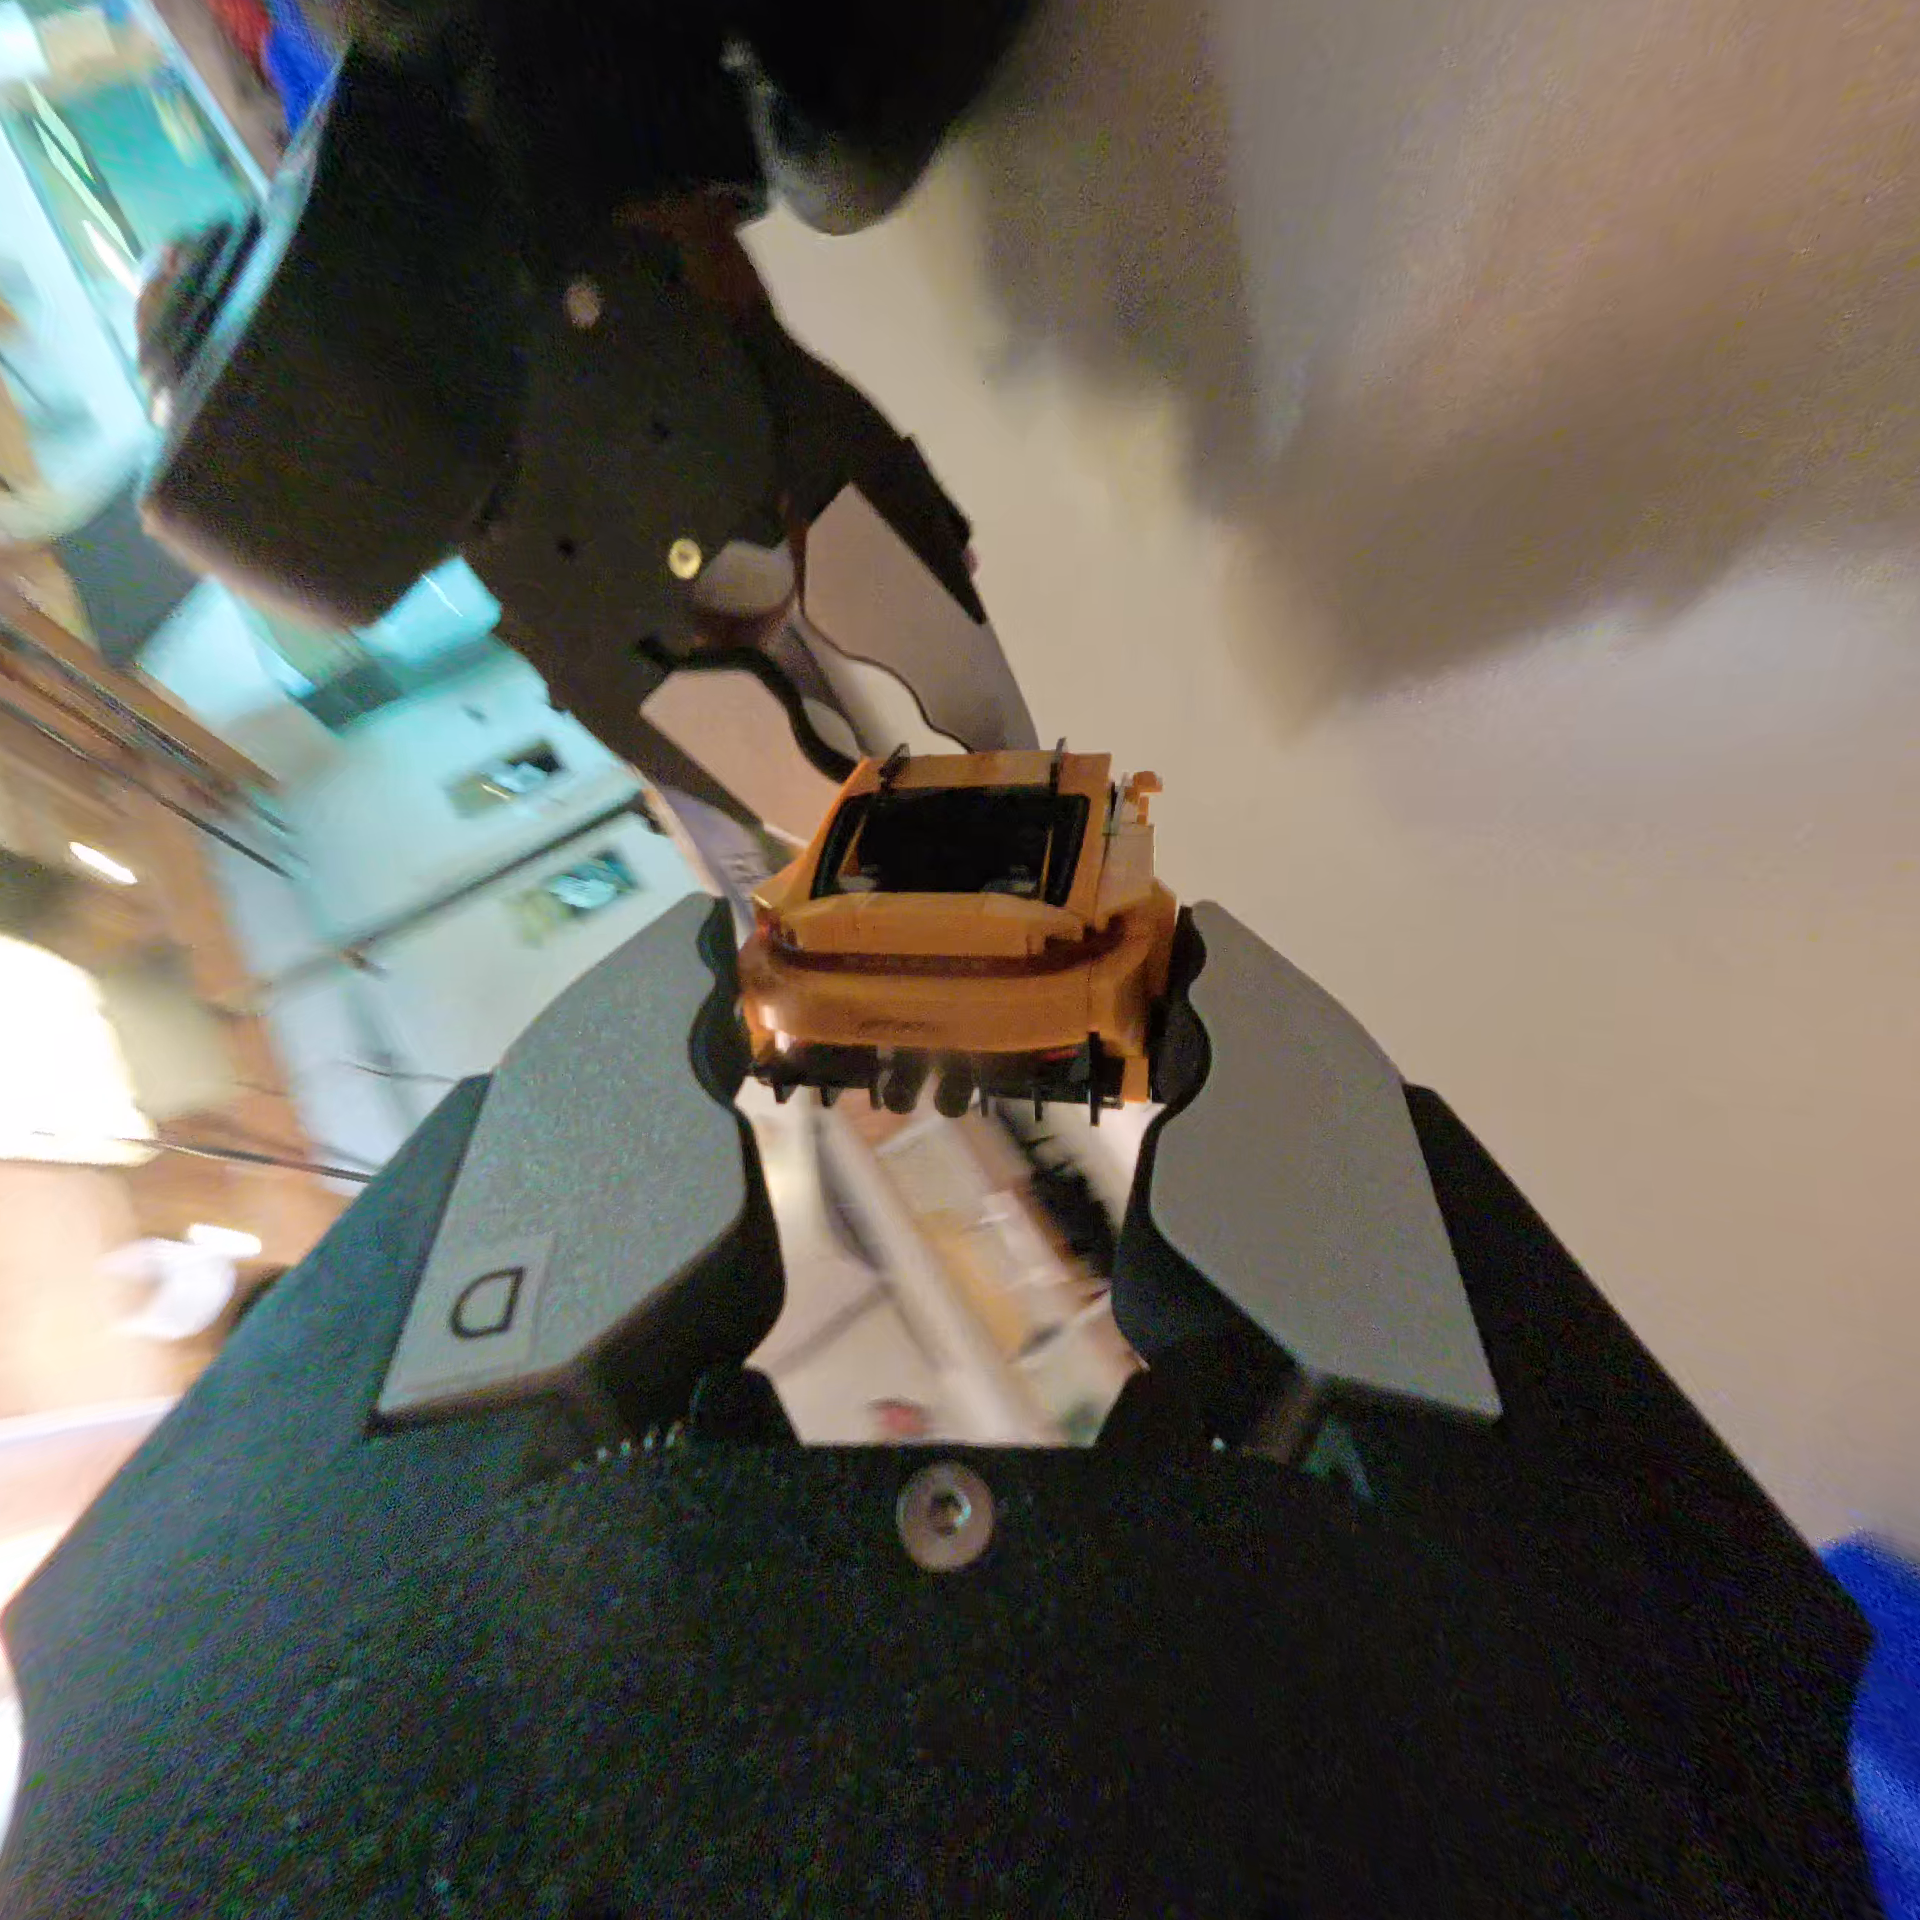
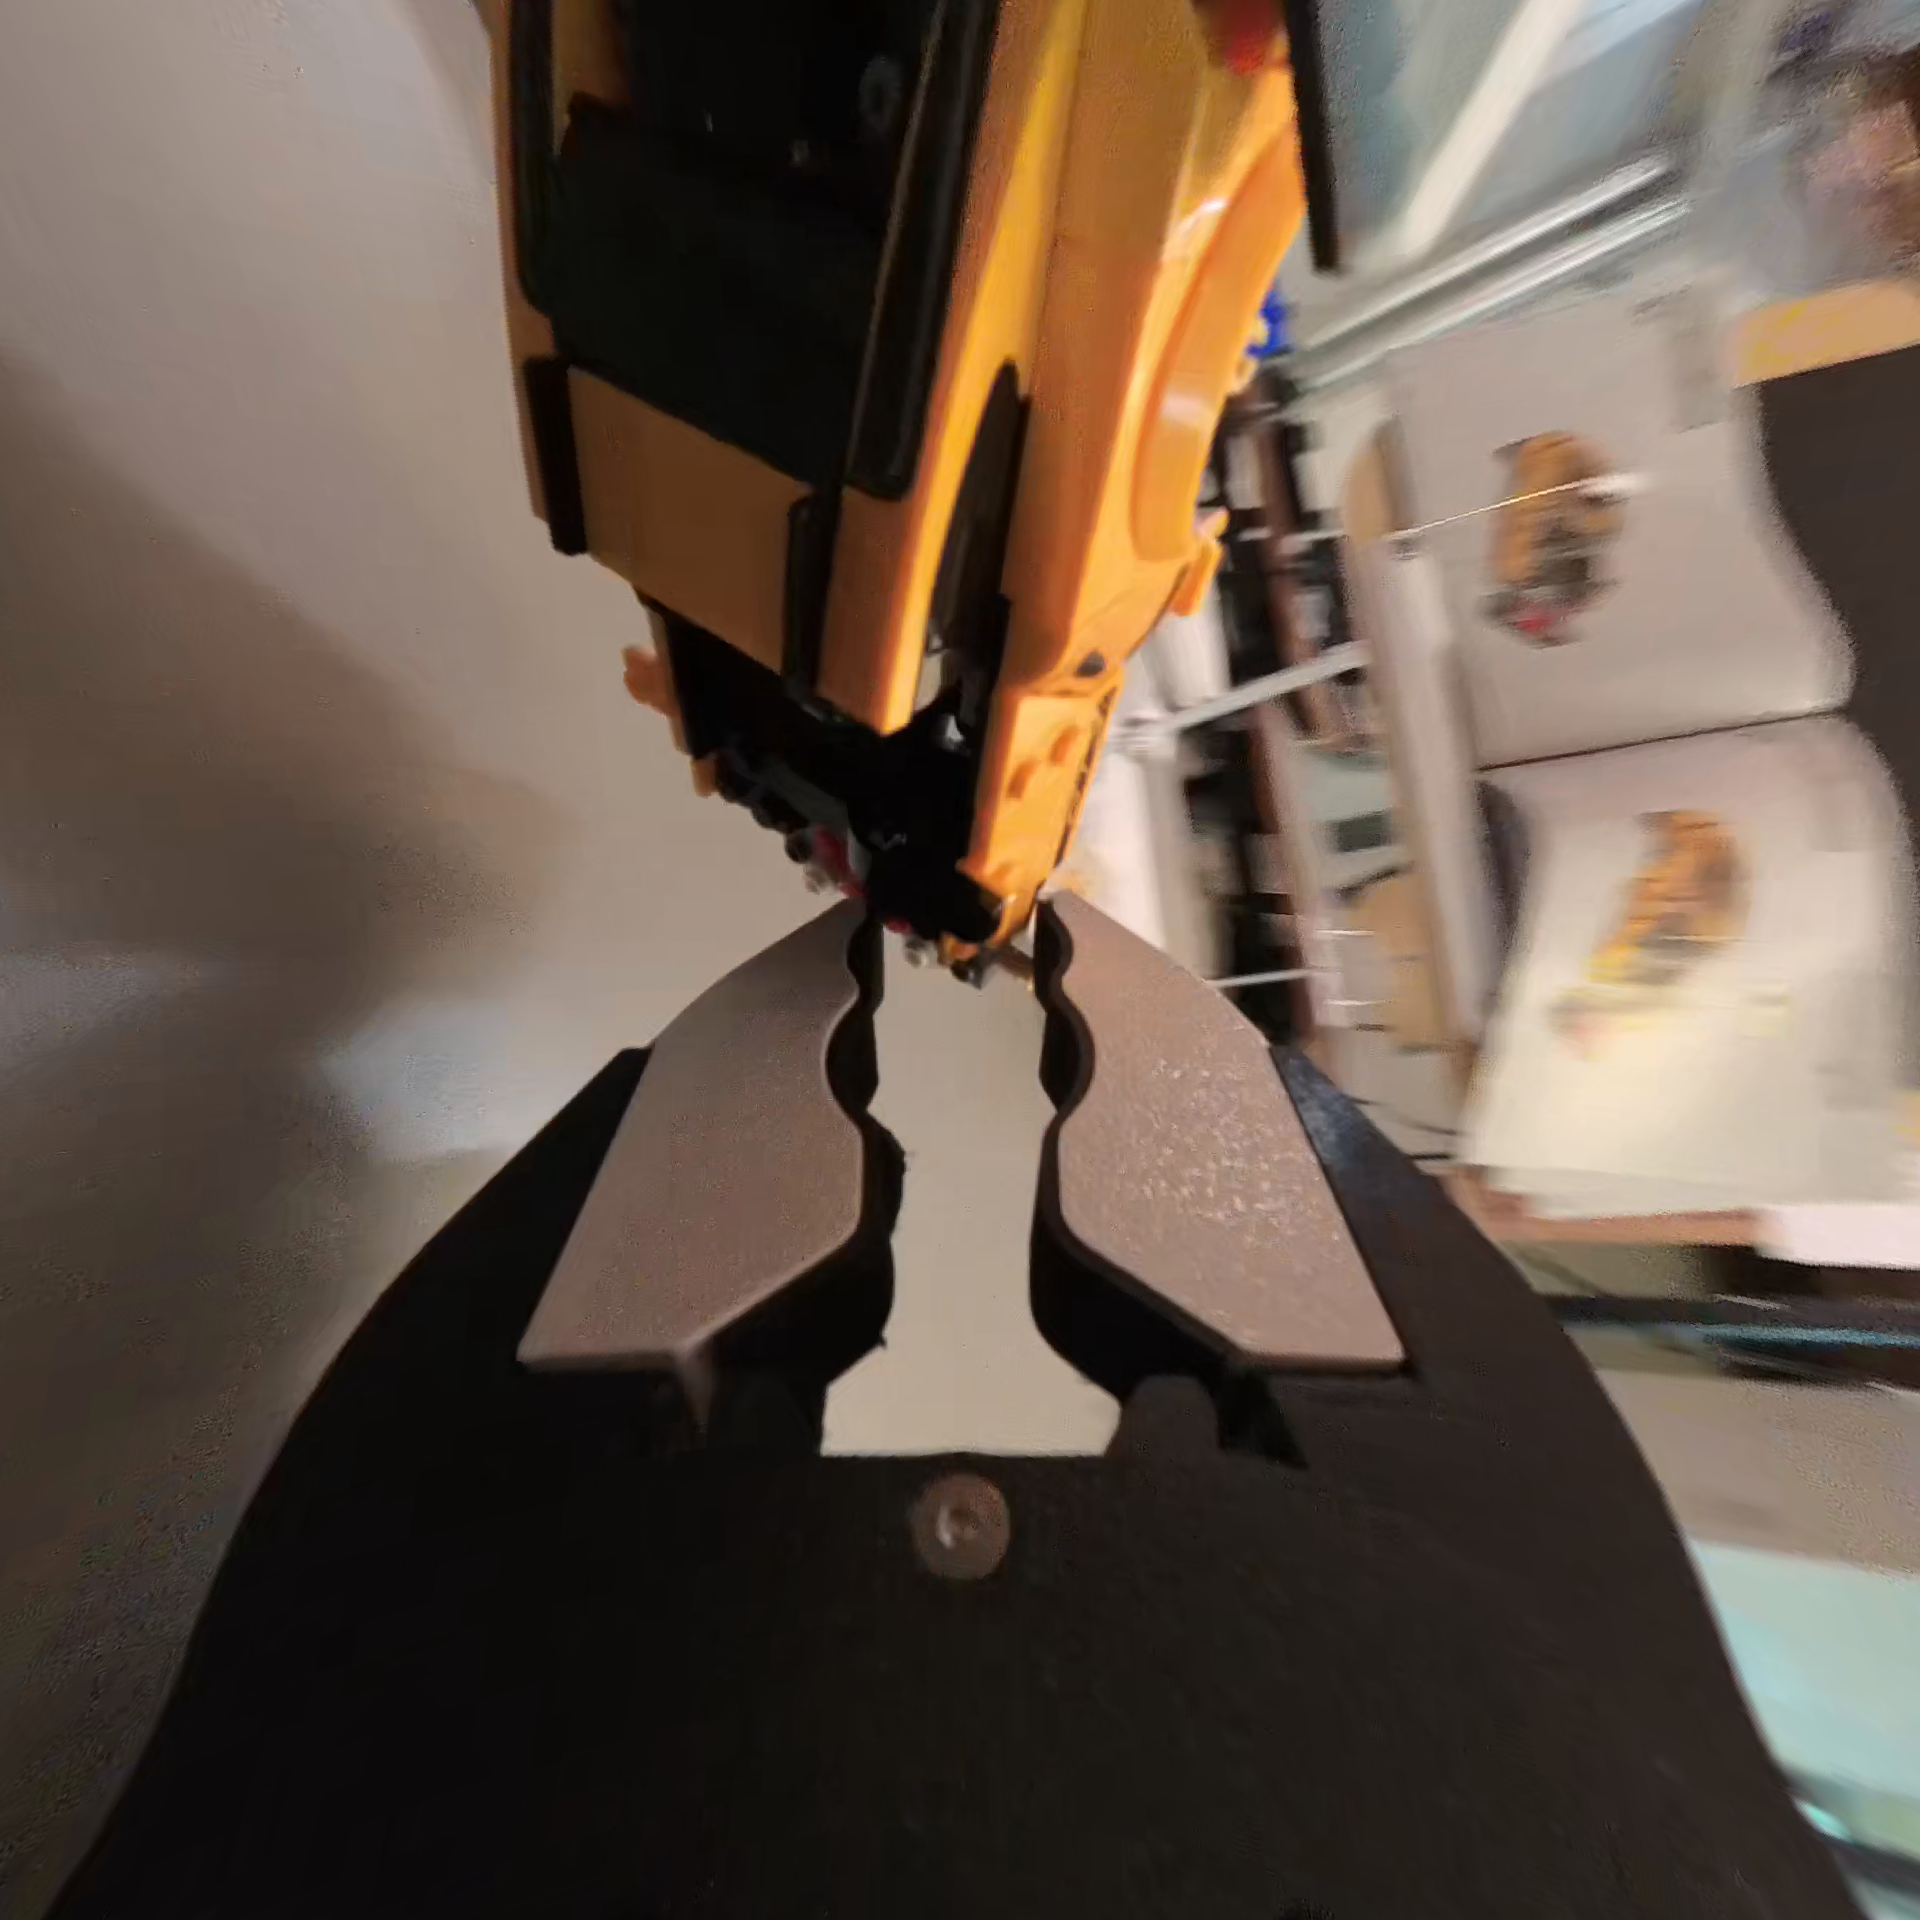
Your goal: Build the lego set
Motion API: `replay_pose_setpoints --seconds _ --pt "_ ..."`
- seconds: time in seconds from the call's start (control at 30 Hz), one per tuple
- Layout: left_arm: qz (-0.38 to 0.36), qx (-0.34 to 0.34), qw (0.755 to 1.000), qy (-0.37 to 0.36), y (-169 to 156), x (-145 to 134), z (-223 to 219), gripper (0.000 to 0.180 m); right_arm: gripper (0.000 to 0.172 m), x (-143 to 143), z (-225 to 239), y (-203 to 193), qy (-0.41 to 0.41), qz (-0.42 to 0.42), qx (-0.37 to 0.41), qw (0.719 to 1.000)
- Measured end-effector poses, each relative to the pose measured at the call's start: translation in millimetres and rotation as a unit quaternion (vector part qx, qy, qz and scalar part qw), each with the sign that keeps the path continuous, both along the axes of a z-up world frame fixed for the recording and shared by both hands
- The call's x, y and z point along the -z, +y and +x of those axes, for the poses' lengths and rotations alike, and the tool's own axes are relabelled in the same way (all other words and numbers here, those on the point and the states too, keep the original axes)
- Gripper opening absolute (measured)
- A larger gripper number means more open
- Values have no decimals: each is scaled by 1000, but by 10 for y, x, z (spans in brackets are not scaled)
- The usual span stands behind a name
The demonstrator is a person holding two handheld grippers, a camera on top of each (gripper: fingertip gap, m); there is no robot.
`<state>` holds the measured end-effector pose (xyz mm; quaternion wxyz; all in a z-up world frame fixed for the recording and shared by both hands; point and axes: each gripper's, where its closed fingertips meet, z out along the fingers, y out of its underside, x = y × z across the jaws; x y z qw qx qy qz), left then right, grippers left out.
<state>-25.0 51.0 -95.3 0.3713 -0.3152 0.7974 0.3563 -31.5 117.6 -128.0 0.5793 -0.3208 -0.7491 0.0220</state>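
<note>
Orange brick-built toy car (image 1: 951, 925) held aloft, rear end clamped across its width between left gripper (image 1: 951, 997) pads. At car's far end, right gripper (image 2: 956, 940) narrowed, fingertips pinching black nose parts. Pale wall (image 1: 1558, 935) behind; blurred white boxes (image 2: 1621, 540) beyond.

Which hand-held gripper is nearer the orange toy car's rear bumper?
Left. The left hand-held gripper clamps the orange toy car across its rear, pads on both sides. The right hand-held gripper is at the opposite end, fingertips at the car's nose.
</note>
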Motion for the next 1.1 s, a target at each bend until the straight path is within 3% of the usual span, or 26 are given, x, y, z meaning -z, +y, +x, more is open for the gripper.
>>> replay_pose_setpoints --seconds 0.07,0.13,0.23,0.37,0.43,0.57,0.73,0.87,1.0,1.1 --pt "-87 -56 987 -123 -36 29 -7 78 26 100 33 -128 -24 -102 -25 994" --pt "-175 -100 948 -245 -66 74 -1 78 26 201 92 -227 -58 -189 -41 979" --pt "-280 -151 862 -394 -47 159 -42 78 26 295 186 -283 -88 -263 -49 960" --pt "-388 -174 715 -555 -15 236 -158 78 26 205 297 -265 -68 -333 -50 939" --pt "-401 -167 675 -597 -21 256 -224 78 26 185 350 -297 -69 -343 -55 935" --pt "-421 -160 664 -597 -106 339 -231 78 38 331 363 -480 -112 -364 -57 923" --pt "-407 -125 709 -563 -206 362 -111 78 84 580 286 -761 -195 -375 -58 905" --pt "-382 -104 736 -549 -248 310 -116 78 73 562 223 -724 -174 -371 -49 911" --pt "-358 -84 766 -528 -337 283 -63 78 83 624 221 -712 -177 -369 -44 911" --pt "-351 -80 775 -520 -370 312 -55 78 78 631 208 -795 -176 -378 -60 907"
